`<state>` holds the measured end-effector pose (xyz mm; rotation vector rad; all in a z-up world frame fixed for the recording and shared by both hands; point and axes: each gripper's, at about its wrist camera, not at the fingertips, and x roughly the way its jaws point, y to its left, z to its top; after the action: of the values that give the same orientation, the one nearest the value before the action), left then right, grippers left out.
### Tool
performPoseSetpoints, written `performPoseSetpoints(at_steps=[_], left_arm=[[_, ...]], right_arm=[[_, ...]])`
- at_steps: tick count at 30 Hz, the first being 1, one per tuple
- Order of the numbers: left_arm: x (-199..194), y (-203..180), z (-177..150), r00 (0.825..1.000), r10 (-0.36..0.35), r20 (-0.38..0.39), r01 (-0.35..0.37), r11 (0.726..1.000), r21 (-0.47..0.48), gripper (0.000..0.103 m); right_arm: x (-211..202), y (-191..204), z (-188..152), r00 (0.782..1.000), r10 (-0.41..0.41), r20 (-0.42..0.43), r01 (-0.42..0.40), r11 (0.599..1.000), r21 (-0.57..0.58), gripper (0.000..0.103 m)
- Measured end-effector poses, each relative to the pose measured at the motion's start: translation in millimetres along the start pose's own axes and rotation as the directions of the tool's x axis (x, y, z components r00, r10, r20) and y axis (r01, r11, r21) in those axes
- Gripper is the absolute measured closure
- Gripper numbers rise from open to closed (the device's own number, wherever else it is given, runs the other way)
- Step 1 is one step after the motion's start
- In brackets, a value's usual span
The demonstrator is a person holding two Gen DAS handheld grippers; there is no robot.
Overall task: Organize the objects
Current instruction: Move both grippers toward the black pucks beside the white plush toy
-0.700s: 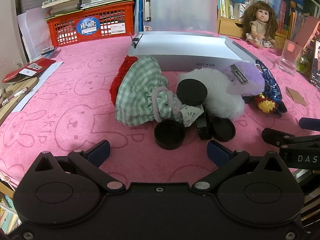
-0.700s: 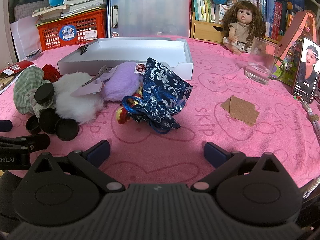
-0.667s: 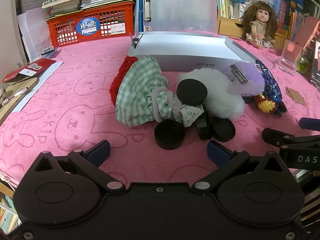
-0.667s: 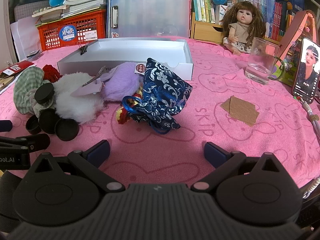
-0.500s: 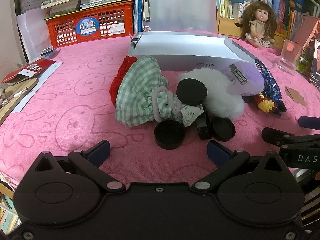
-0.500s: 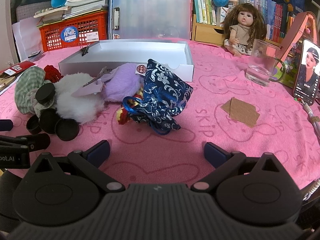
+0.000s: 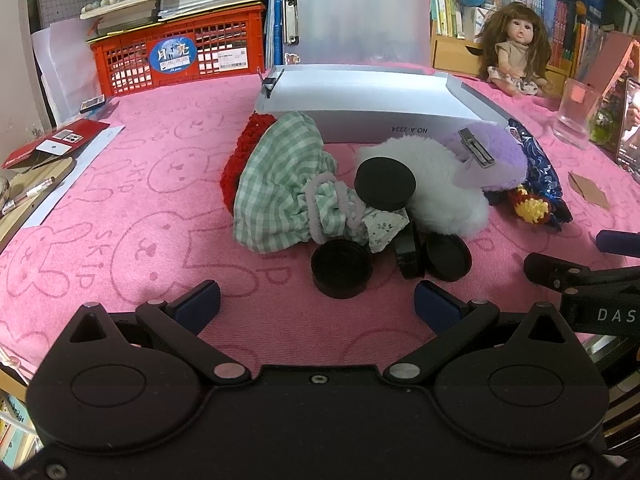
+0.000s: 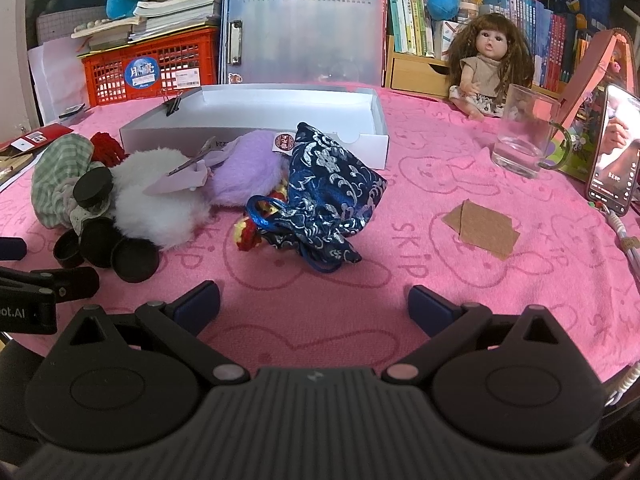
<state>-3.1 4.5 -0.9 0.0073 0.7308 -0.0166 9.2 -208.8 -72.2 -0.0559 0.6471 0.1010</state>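
Note:
A pile lies on the pink cloth in front of a white box (image 8: 256, 114): a green checked pouch (image 7: 280, 176) over a red knit piece (image 7: 240, 160), a white fluffy pouch (image 7: 436, 184), a purple fluffy pouch (image 8: 244, 172), a dark blue brocade bag (image 8: 328, 184), and several black round lids (image 7: 340, 266). One lid (image 7: 385, 184) rests on the pile. My left gripper (image 7: 316, 308) is open and empty, just short of the lids. My right gripper (image 8: 314, 306) is open and empty, in front of the blue bag.
A red crate (image 7: 176, 60) with books, a clear file case (image 8: 304, 40) and a doll (image 8: 486, 64) stand at the back. A glass mug (image 8: 524, 136), a phone (image 8: 612, 160) and brown cards (image 8: 480, 228) lie at the right. Papers (image 7: 60, 144) lie at the left edge.
The right wrist view has shifted slightly, so the scene sits a little lower in it. Nothing on the cloth has moved. Both grippers stay open.

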Motion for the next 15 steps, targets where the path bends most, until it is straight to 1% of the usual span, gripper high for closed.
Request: performPoseSetpoints(at_steps=[12,15], left_arm=[[-1,2,-2,1.0,-0.003,0.002,0.003,1.0,0.009,0.0],[-2,2,-2,1.0,-0.003,0.002,0.003,1.0,0.005,0.0]], right_arm=[[-10,16,-1,0.997,0.063,0.036,-0.059,0.995,-0.083,0.0],[-12,18,-1,0.996,0.08,0.036,-0.077,0.994,-0.084,0.0]])
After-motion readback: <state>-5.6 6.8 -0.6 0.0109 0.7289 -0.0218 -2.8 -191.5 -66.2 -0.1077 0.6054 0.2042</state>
